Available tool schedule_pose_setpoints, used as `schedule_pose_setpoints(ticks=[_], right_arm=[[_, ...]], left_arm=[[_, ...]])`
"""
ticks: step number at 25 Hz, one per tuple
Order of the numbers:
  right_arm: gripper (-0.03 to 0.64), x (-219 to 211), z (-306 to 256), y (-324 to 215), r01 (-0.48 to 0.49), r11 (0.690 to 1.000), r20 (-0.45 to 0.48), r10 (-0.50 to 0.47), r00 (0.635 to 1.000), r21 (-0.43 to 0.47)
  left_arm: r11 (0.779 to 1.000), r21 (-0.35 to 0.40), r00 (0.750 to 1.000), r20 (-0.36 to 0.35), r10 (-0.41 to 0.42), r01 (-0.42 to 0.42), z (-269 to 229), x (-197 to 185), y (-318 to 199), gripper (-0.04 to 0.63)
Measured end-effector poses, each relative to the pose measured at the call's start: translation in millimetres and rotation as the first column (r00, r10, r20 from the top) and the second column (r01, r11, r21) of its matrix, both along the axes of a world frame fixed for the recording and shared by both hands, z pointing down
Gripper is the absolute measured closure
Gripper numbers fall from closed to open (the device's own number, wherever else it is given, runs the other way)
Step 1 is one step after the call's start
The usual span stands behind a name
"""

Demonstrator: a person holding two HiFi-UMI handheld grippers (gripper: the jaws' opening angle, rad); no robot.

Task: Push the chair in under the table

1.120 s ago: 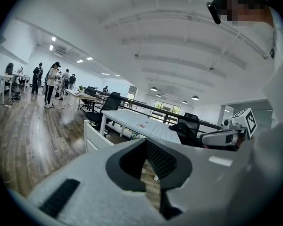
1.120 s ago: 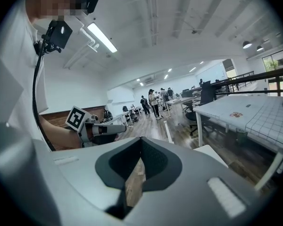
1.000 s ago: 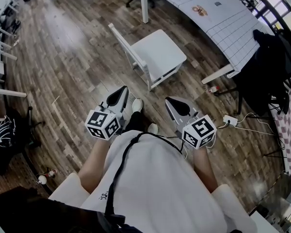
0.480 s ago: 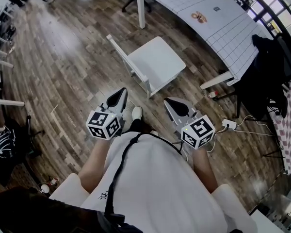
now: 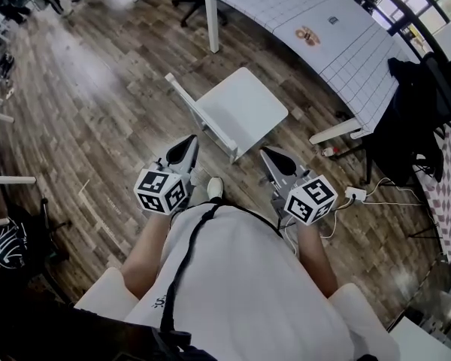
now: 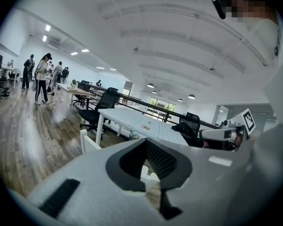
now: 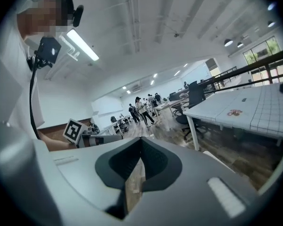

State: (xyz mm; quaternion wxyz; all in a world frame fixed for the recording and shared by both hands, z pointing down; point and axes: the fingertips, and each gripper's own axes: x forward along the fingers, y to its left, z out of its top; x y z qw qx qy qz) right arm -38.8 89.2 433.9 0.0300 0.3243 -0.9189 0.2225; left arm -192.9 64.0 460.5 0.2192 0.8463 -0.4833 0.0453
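Observation:
A white chair (image 5: 237, 111) stands on the wood floor, pulled out from the long white table (image 5: 316, 28), its backrest (image 5: 199, 115) toward me. My left gripper (image 5: 192, 139) is shut and empty, its tip just short of the backrest's near end. The right gripper (image 5: 265, 152) is shut too, holding nothing, a short way off the seat's near corner. In the left gripper view the backrest (image 6: 89, 142) and the table (image 6: 141, 124) show over the shut jaws. The right gripper view shows the table (image 7: 245, 109) and a corner of the chair (image 7: 221, 161).
A black office chair draped with dark clothing (image 5: 421, 111) stands at the right. A white power strip with cables (image 5: 355, 194) and a small bottle (image 5: 329, 151) lie on the floor near a table leg (image 5: 334, 130). Distant desks, chairs and people (image 6: 42, 76) are across the room.
Both grippers have come closer to the chair, the left tip now near the backrest. Both stayed shut.

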Motion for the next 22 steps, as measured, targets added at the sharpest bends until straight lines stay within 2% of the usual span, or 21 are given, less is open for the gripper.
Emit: schedule_pose_setpoints(ticks=[4, 8, 14, 22], right_arm=[[0.611, -12, 0, -23, -0.044, 0.999, -0.007, 0.044, 0.999, 0.004], [0.612, -23, 3, -42, -0.073, 0.997, -0.029, 0.073, 0.997, 0.009], [0.611, -32, 8, -69, -0.098, 0.995, -0.038, 0.099, 0.994, 0.006], [0.612, -53, 14, -92, -0.044, 0.999, -0.057, 0.043, 0.997, -0.008]], left_arm=[[0.999, -0.020, 0.999, 0.005, 0.035, -0.035, 5, -16, -25, 0.589], [0.996, -0.077, 0.998, -0.040, 0.040, -0.043, 18, -29, -45, 0.589], [0.993, -0.078, 0.996, -0.029, 0.085, -0.087, 24, -36, -72, 0.588], [0.992, -0.108, 0.998, -0.019, 0.065, -0.067, 33, -45, -96, 0.588]])
